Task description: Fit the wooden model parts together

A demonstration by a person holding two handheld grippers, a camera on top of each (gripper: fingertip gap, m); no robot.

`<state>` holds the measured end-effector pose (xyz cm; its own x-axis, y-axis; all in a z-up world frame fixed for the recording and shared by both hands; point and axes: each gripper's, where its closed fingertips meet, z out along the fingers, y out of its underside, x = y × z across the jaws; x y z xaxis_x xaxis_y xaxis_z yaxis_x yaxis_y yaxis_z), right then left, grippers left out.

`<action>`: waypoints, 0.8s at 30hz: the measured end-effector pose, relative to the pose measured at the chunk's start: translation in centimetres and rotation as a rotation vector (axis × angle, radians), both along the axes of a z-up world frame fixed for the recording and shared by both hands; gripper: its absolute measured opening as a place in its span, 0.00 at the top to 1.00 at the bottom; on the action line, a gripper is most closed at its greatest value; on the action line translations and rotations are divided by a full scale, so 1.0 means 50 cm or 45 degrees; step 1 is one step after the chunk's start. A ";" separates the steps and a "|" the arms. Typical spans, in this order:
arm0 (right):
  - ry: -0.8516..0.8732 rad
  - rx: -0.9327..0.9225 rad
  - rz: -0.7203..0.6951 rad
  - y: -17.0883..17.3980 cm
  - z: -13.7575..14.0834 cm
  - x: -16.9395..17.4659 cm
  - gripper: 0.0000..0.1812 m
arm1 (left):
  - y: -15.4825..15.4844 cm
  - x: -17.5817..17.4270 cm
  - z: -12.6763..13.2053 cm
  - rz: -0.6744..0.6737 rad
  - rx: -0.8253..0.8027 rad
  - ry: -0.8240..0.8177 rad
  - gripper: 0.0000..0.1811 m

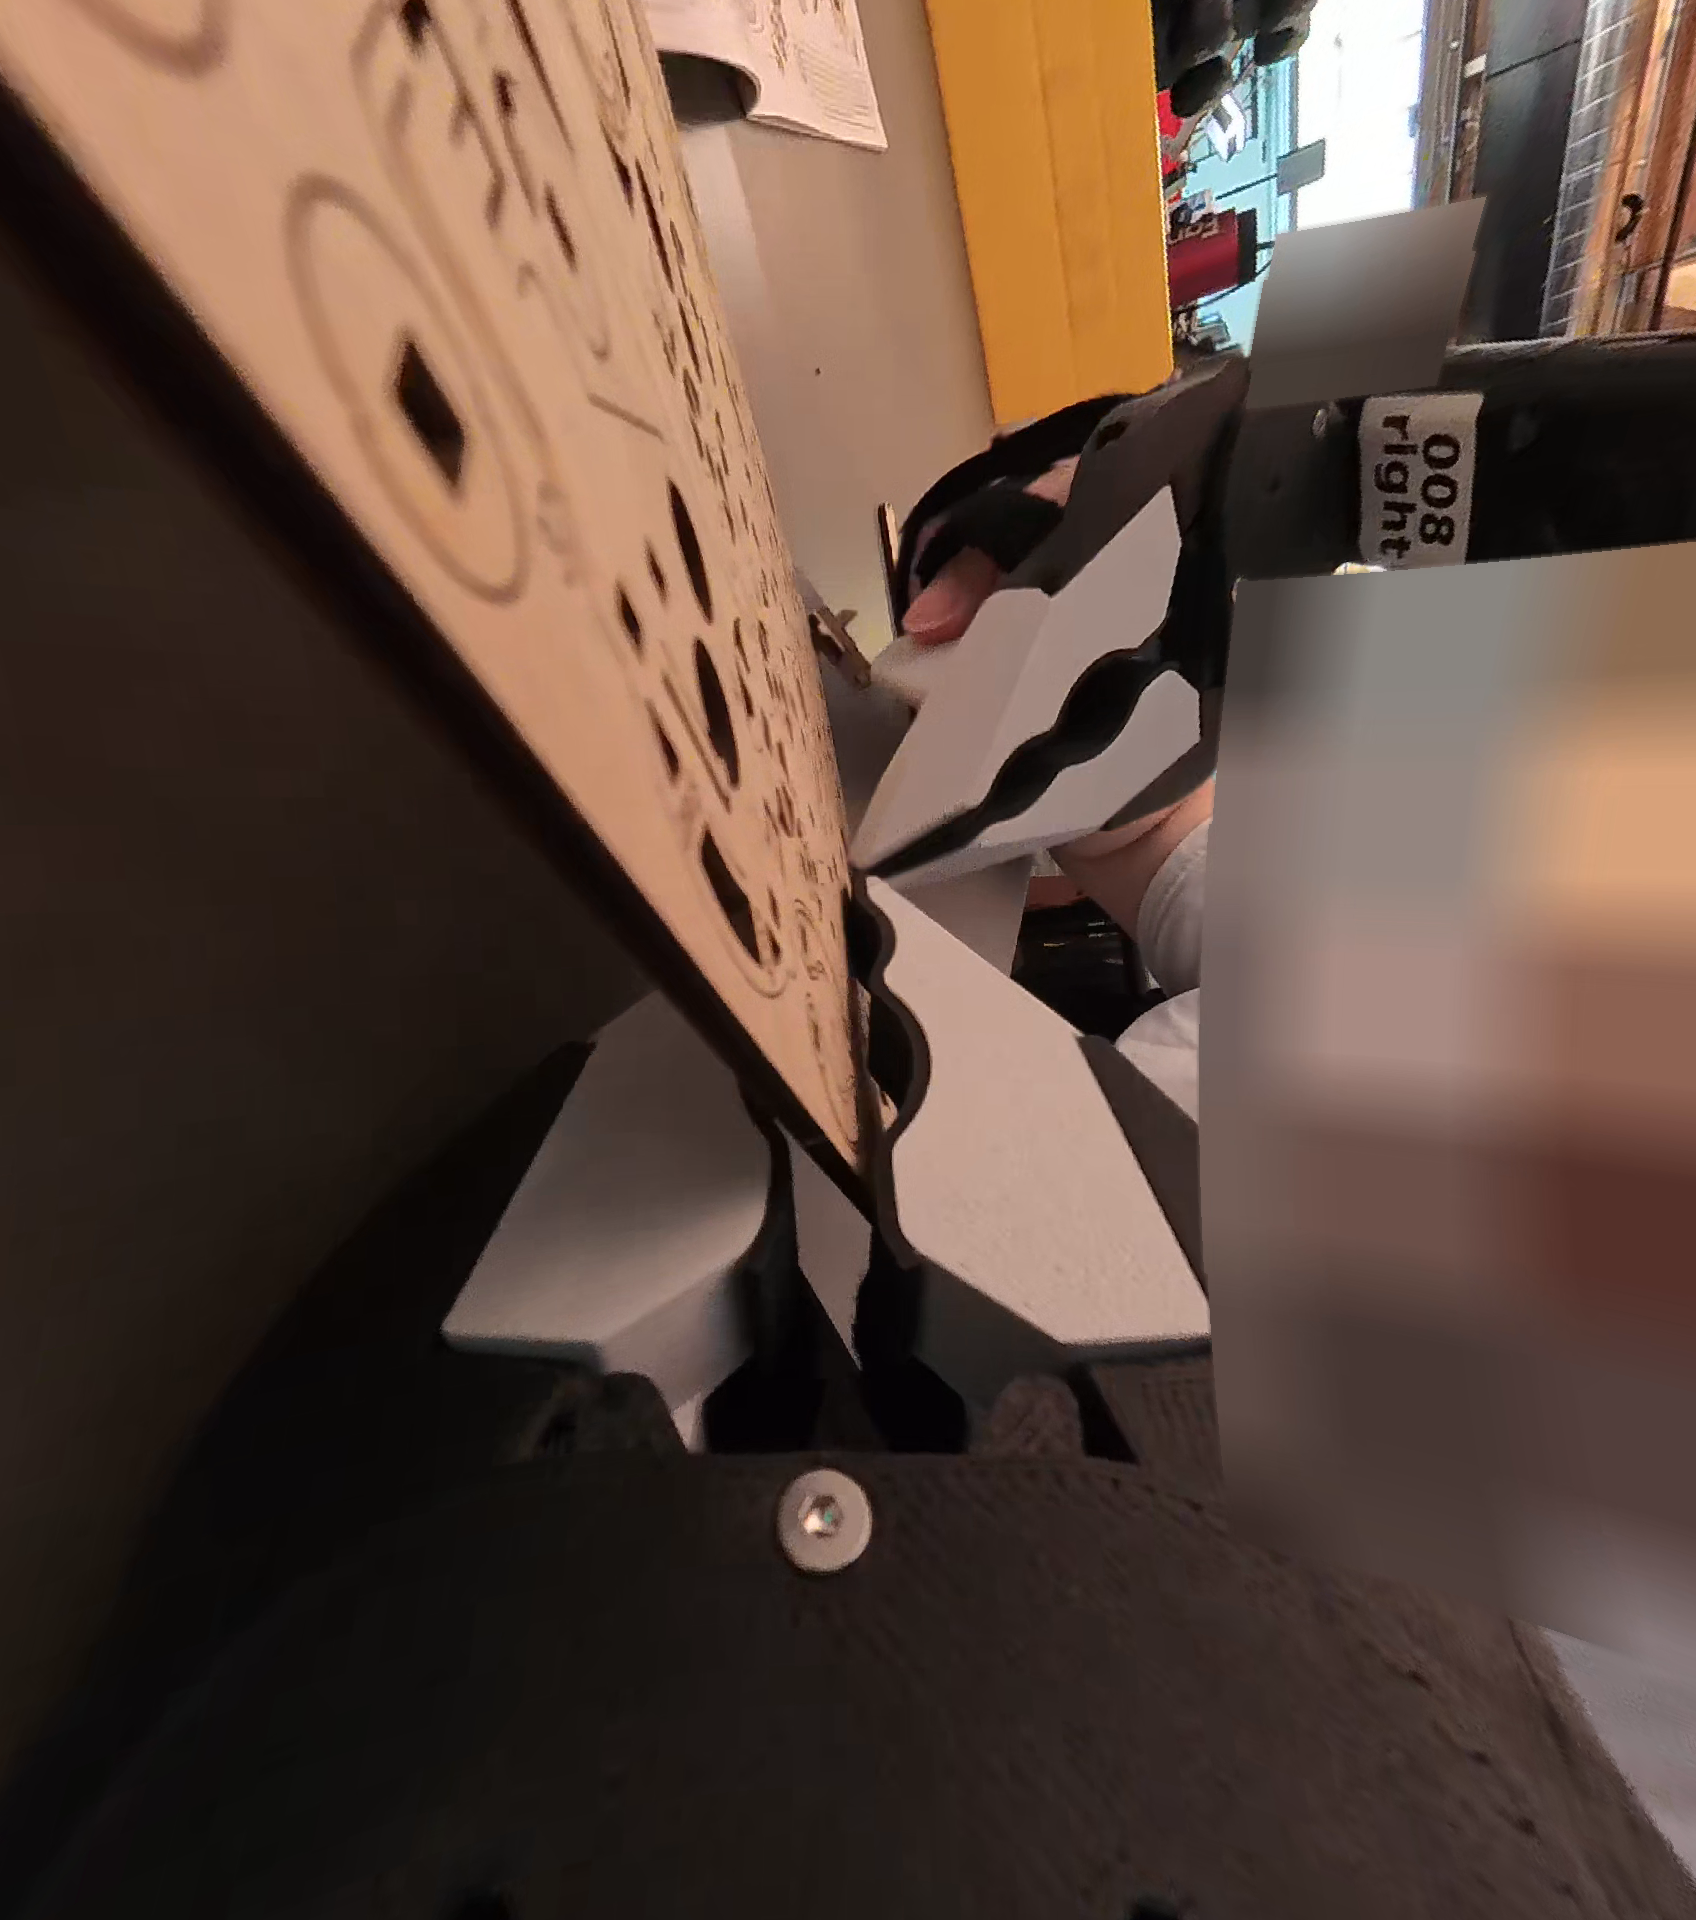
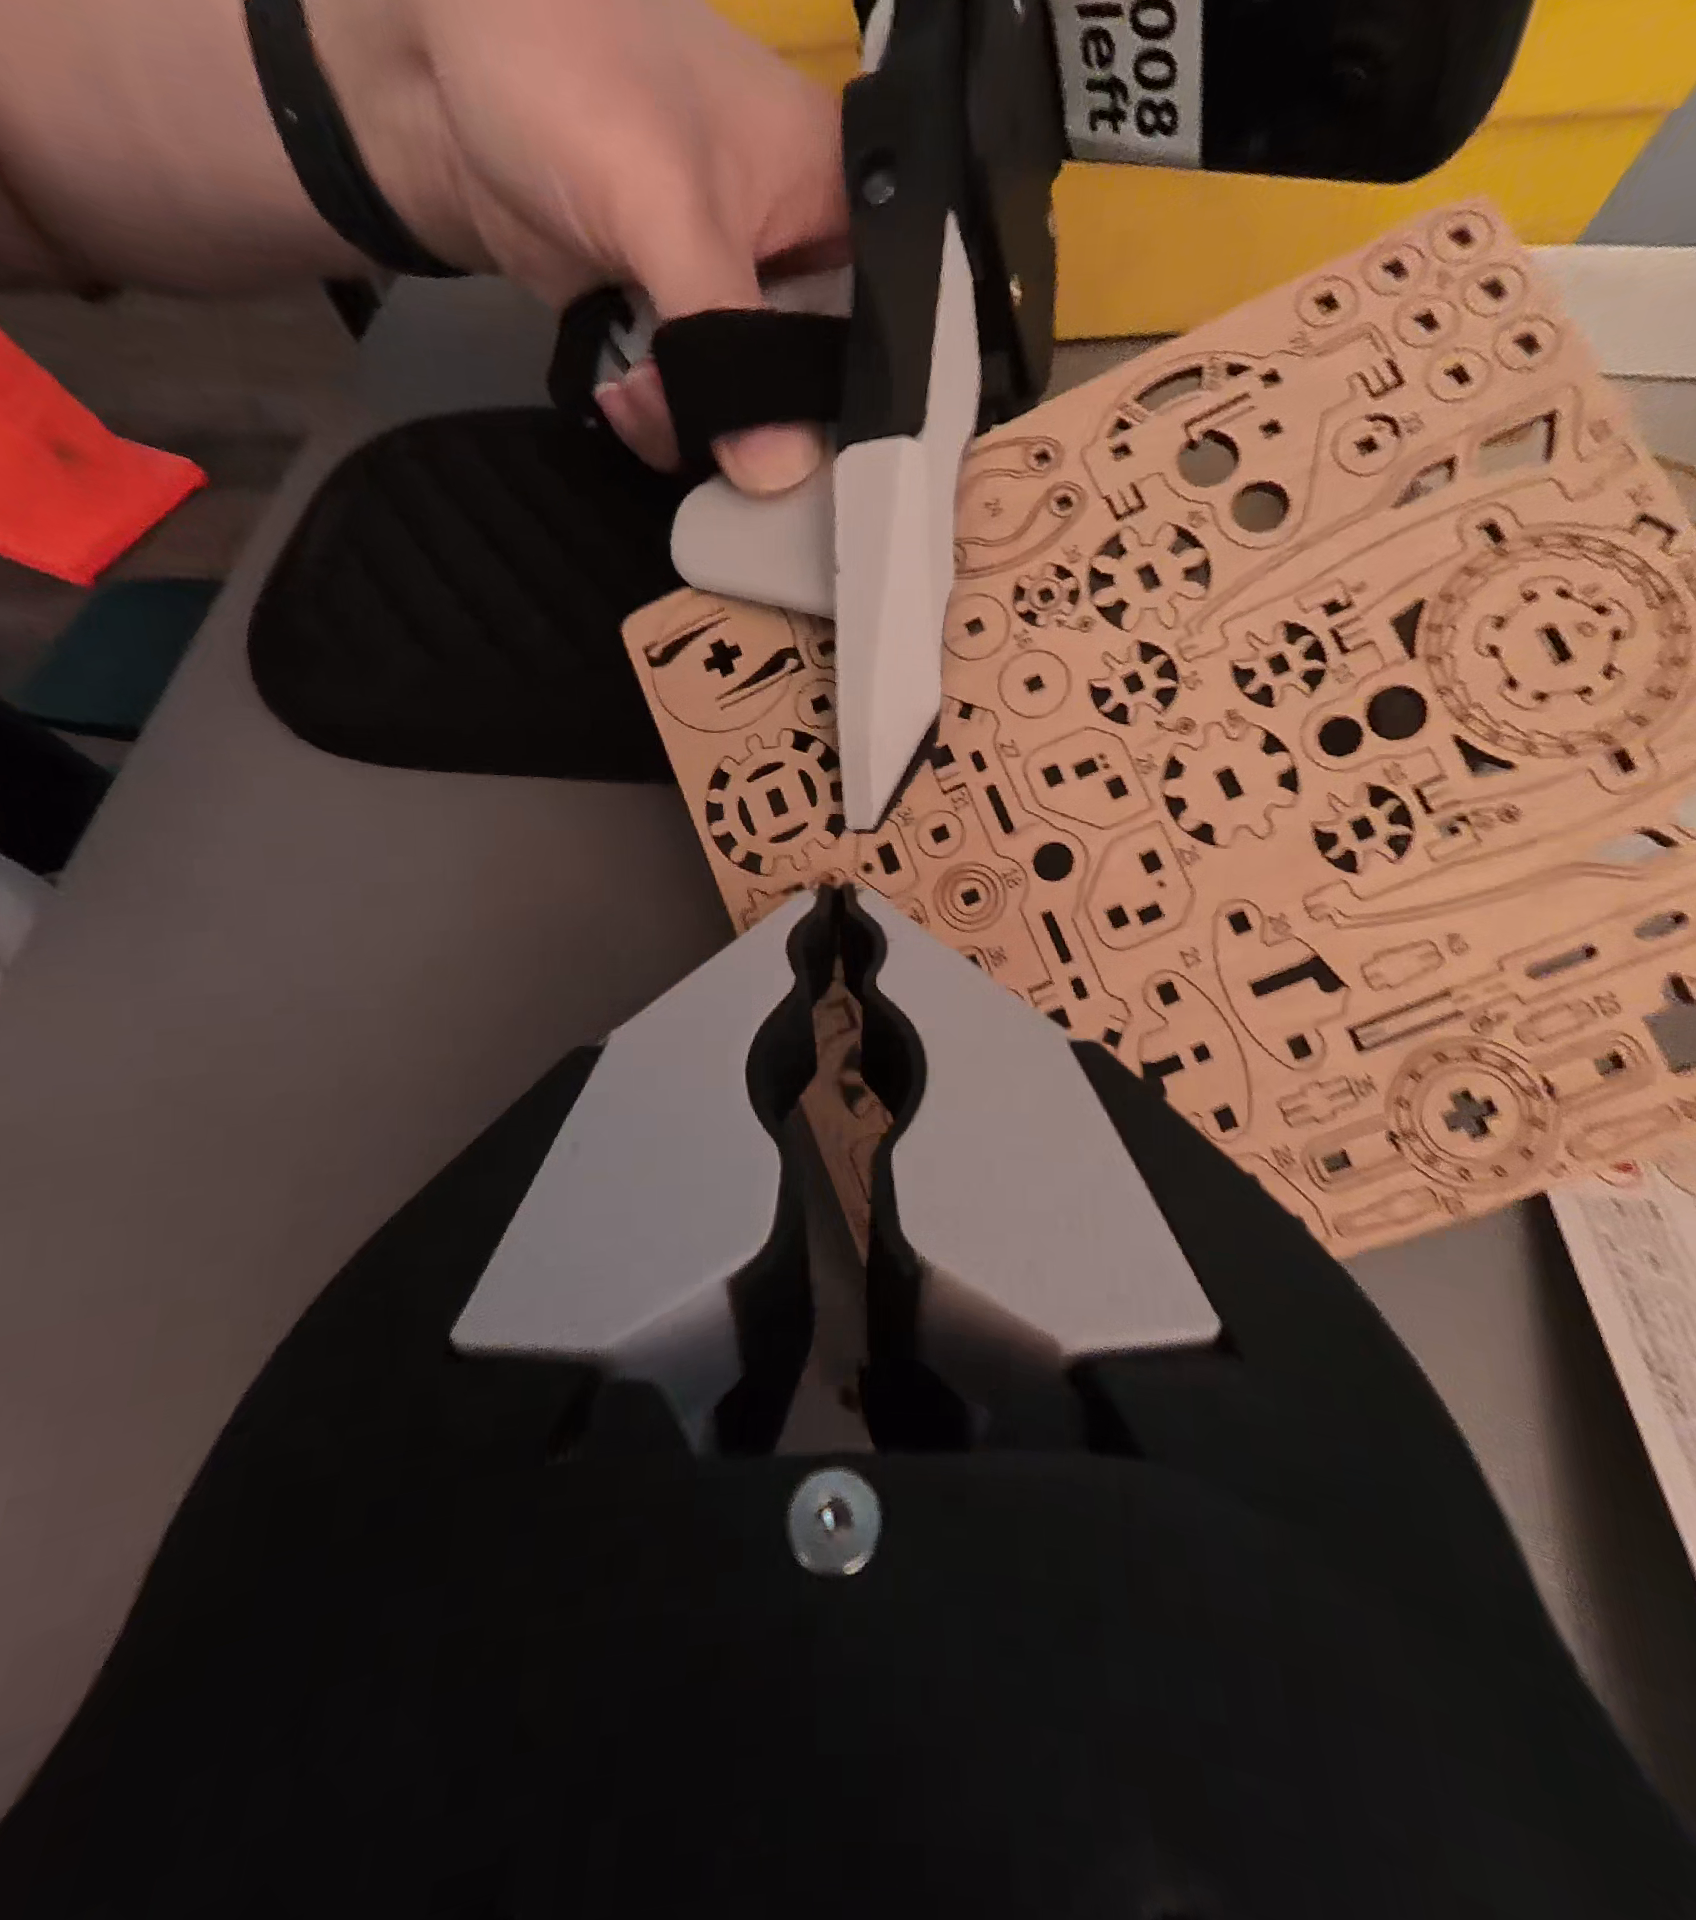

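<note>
Both my left gripper [image 1: 839,1132] and right gripper [image 2: 839,925] pinch the thin laser-cut wooden sheet [image 2: 1291,748]; only the right view shows its gears, lower right.

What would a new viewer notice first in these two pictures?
First, the pale wooden sheet, cut full of gears and small parts, held in the air above the grey table. The left tool and the right tool both pinch it near one corner. Behind stands a yellow box.
</note>
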<state>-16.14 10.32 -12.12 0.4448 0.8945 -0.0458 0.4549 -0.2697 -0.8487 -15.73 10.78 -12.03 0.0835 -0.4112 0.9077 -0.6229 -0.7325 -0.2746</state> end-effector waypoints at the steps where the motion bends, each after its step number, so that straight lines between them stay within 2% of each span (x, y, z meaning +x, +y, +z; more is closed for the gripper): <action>1: 0.011 -0.003 0.009 -0.001 0.002 -0.004 1.00 | 0.001 -0.001 0.001 0.000 -0.003 -0.001 1.00; 8: 0.003 0.002 0.018 -0.002 0.006 0.001 1.00 | -0.003 -0.002 0.001 -0.016 -0.005 0.007 1.00; 12: 0.194 0.124 -0.072 0.012 0.109 0.072 1.00 | -0.006 -0.011 0.001 -0.023 0.048 0.004 1.00; 14: 0.168 0.154 -0.194 0.024 0.124 0.141 0.94 | -0.006 -0.016 0.004 -0.019 0.081 0.002 0.99; 17: 0.115 0.082 -0.219 0.013 0.118 0.192 0.92 | 0.000 -0.022 0.012 -0.001 0.130 -0.008 0.99; 20: 0.096 -0.148 -0.112 -0.022 0.085 0.178 0.89 | 0.002 -0.022 0.024 0.004 0.174 -0.034 0.99; 24: -0.048 -0.221 -0.039 -0.053 0.025 0.163 0.85 | 0.005 -0.017 0.024 -0.002 0.259 -0.044 0.99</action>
<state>-7.99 7.70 -10.86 0.4758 0.8607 -0.1811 0.4748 -0.4247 -0.7709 -16.56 11.01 -10.81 0.0529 -0.5867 0.8081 -0.6114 -0.6588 -0.4383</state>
